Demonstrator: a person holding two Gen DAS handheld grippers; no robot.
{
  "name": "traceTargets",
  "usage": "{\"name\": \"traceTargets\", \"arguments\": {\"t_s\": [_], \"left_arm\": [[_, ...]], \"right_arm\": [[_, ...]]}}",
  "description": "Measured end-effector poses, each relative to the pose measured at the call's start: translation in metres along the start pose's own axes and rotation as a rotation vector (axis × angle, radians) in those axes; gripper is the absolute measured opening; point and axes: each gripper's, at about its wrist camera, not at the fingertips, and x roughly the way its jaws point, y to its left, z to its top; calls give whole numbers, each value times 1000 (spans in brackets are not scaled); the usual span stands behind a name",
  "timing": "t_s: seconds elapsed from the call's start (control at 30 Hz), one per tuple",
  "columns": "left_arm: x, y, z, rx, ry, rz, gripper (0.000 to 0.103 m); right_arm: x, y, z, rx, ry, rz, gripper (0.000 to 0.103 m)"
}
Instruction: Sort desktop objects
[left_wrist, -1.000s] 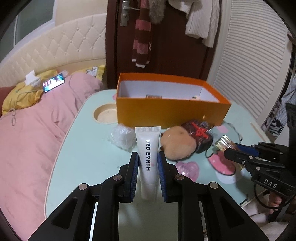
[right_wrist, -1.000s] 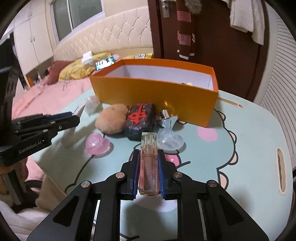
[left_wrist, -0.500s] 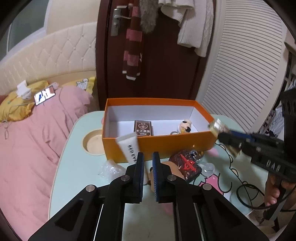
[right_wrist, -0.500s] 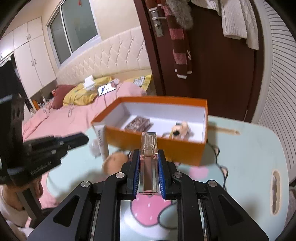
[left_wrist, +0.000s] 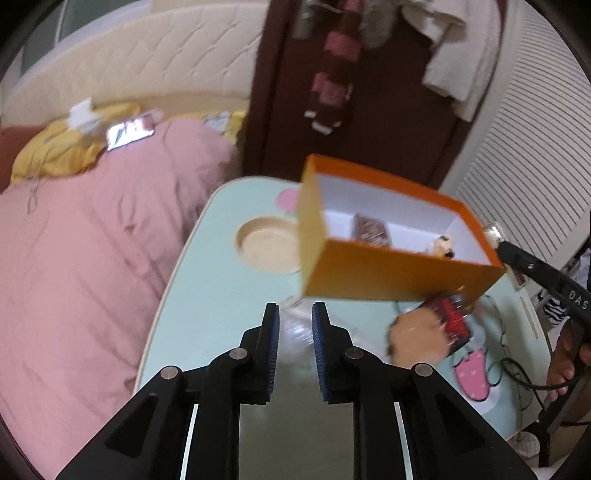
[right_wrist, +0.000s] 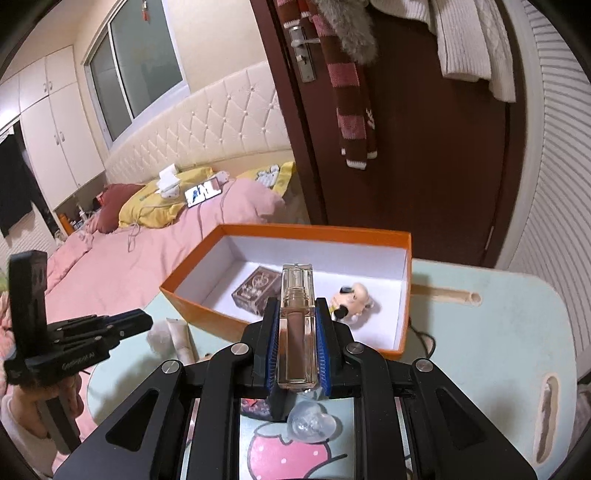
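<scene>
Over the box (right_wrist: 405, 295), my right gripper (right_wrist: 296, 325) clamps the bottle (right_wrist: 296, 332), my left (left_wrist: 294, 332) shut empty; releasing high could crack it.

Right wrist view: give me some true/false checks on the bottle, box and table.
1. The right gripper is clamped on a clear bottle. True.
2. The orange box is empty. False: a dark card pack and a small figurine lie inside.
3. The bottle lies on the box floor. False: it is held between the pads, in front of the box.
4. A clear heart lies on the table under the gripper. True.
5. The box has its lid on. False: it is open at the top.
</scene>
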Motion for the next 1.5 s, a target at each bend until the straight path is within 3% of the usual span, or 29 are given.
{"name": "traceTargets", "arguments": {"t_s": [0.13, 0.27, 0.3, 0.33, 0.37, 0.43, 0.47, 0.5, 0.53, 0.77, 1.03, 1.27, 1.5], "left_arm": [[3, 4, -5, -50, 9, -43, 21], [7, -3, -7, -13, 10, -26, 29], [8, -5, -8, -5, 14, -28, 43], [10, -6, -9, -1, 18, -28, 63], [13, -6, -10, -5, 20, -25, 66], [20, -6, -11, -9, 32, -15, 61], [22, -6, -11, -3, 32, -9, 54], [24, -7, -11, 4, 31, -5, 38], [23, -7, -10, 10, 30, -3, 35], [10, -5, -12, 9, 19, -13, 35], [-12, -21, 24, 41, -88, -63, 35], [8, -57, 58, 96, -117, -141, 35], [46, -85, 74, 131, -78, -149, 35]], "right_arm": [[5, -4, -2, 22, 13, 10, 19], [8, -7, -2, 33, 18, 16, 19], [8, -7, -2, 34, 21, 17, 19], [8, -7, -3, 35, 23, 18, 19], [8, -7, -3, 35, 25, 20, 19], [9, -7, -4, 36, 29, 23, 19], [9, -7, -5, 38, 30, 24, 19], [10, -7, -5, 39, 34, 25, 19], [11, -7, -5, 38, 38, 26, 19], [8, -7, -4, 33, 23, 27, 19], [9, -5, 1, 23, 12, 34, 19], [18, -1, 12, 2, -1, 17, 19], [33, -2, 18, -10, 3, -7, 19]]}}
